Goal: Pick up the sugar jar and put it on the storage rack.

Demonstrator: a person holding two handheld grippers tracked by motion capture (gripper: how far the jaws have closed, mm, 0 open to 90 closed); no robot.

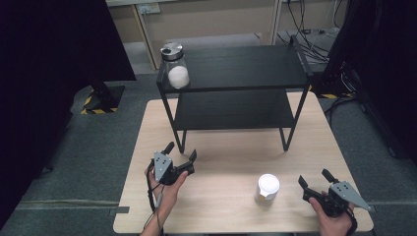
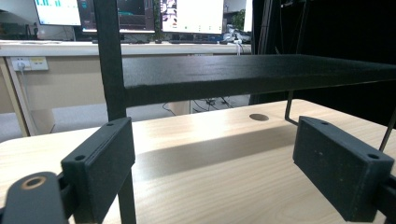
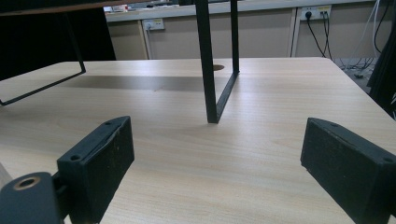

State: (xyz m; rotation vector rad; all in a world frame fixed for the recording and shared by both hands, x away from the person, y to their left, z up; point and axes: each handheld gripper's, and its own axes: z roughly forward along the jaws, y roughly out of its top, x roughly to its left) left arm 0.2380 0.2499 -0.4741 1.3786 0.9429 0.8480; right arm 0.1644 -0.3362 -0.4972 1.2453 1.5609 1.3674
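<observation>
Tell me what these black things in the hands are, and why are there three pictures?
A person holds a grabbing tool in each hand: the left tool and the right tool. Both are open and hold nothing. One picture is taken from above the table. The other two come from small cameras riding on each tool, looking out between its two black jaws. On the table stands a black shelf with a glass jar on its top level, something white inside. A white cup stands on the table nearer the right tool.
</observation>
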